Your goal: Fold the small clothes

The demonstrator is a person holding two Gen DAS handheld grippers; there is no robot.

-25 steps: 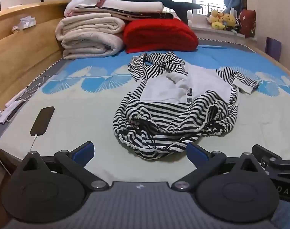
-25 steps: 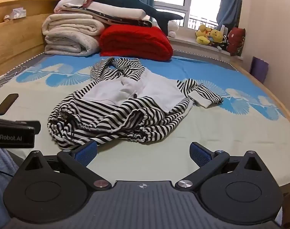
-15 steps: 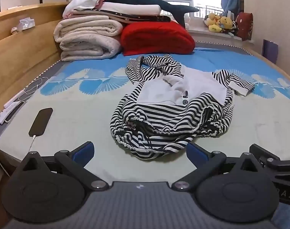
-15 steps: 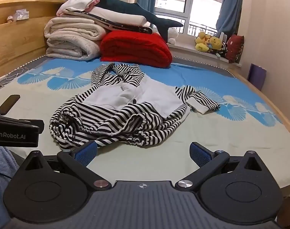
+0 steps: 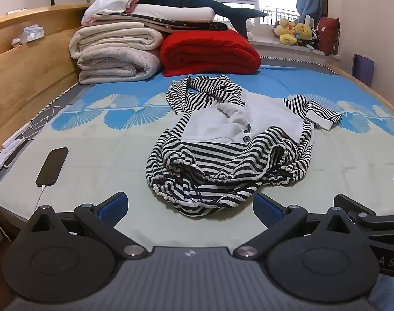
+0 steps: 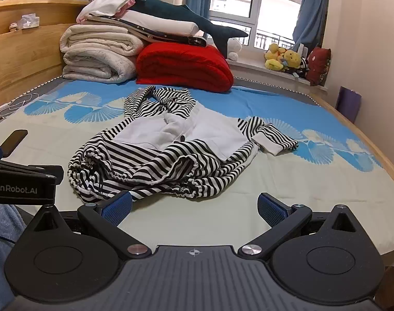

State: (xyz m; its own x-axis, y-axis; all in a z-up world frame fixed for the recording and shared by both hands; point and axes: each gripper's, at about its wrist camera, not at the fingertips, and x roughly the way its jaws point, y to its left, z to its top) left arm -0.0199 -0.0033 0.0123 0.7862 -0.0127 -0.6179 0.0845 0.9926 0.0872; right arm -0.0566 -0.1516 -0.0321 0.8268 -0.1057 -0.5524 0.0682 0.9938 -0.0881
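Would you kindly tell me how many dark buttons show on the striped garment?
2 on the striped garment: upper button, lower button, both on its white placket. Others may be hidden in folds.

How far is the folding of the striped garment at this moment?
Nothing looks folded: the striped garment lies crumpled on the bed, one sleeve flung out. Nothing is in hand; the left gripper and right gripper are open near its hem. All folding remains.

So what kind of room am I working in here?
Most likely a bedroom: the striped garment lies on a bed with a wooden headboard, folded blankets stacked at its far end.
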